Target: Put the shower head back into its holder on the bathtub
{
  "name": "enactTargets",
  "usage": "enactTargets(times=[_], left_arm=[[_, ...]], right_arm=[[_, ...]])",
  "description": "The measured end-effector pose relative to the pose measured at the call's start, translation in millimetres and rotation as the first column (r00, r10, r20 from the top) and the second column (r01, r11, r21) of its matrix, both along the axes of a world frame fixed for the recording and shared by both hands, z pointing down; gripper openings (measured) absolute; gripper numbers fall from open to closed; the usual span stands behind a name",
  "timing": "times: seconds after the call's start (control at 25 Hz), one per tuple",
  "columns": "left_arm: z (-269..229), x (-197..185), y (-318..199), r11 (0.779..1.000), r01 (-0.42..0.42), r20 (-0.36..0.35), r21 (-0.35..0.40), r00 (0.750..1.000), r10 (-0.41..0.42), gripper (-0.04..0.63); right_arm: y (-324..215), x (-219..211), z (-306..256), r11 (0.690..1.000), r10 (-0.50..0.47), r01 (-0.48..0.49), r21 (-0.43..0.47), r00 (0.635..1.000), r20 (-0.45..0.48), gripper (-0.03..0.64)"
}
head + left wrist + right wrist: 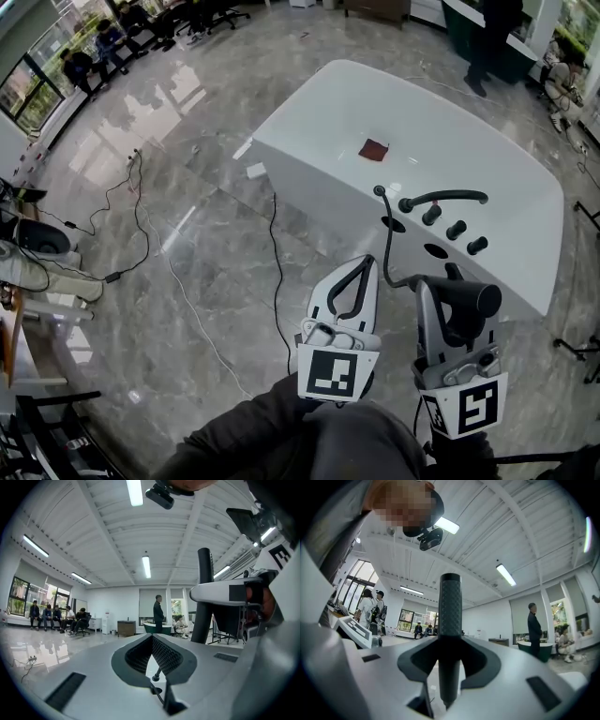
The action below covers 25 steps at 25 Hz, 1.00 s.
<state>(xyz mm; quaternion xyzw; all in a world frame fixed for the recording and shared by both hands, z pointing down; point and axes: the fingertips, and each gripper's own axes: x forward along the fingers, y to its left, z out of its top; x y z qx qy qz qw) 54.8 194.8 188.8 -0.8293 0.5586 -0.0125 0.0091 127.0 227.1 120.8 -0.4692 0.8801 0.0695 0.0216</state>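
Note:
The white bathtub (pixel 506 178) stands ahead to the right, with a black spout (pixel 445 198), knobs (pixel 457 230) and a dark oval opening (pixel 436 251) on its near rim. My right gripper (pixel 452 286) is shut on the black shower head (pixel 469 298), which lies crosswise just short of that rim. In the right gripper view its textured handle (pixel 450 620) stands upright between the jaws. A black hose (pixel 386 244) runs from the rim to the shower head. My left gripper (pixel 364 264) hovers beside it on the left, shut and empty, with the hose (pixel 157 674) showing through the gap behind its tips.
A red cloth (pixel 373 149) lies inside the tub. Black and white cables (pixel 274 281) trail across the glossy marble floor left of the tub. A person (pixel 487 37) stands beyond the tub. Several people sit by the windows (pixel 89 56) far left.

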Motion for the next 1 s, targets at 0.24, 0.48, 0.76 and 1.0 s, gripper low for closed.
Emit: enactTargets(times=[0.24,0.48,0.76,1.0], left_arm=[[-0.2,-4.3,-20.4,1.000,-0.018,-0.021,-0.002,1.000,0.018,0.003],[-2.6,-11.5,-38.3,0.999,-0.036,-0.030,0.009,0.999,0.037,0.003],[-3.2,-31.5,-52.0,0.998,-0.058,-0.034,0.005,0.998,0.058,0.003],[5.1,-45.0,-63.9,0.997,-0.081,-0.042,-0.004,0.996,0.081,0.003]], right_arm=[[-19.1,-6.8,-4.8,1.000,0.017,-0.016,0.005,1.000,-0.016,0.136],[-36.4,-14.0,-2.6,0.999,0.036,-0.036,0.001,0.999,-0.028,0.137],[-55.8,-25.9,-8.5,0.997,0.071,-0.071,0.005,0.997,-0.034,0.136],[-64.5,-37.8,-7.0,0.995,0.099,-0.099,0.009,0.994,-0.041,0.137]])
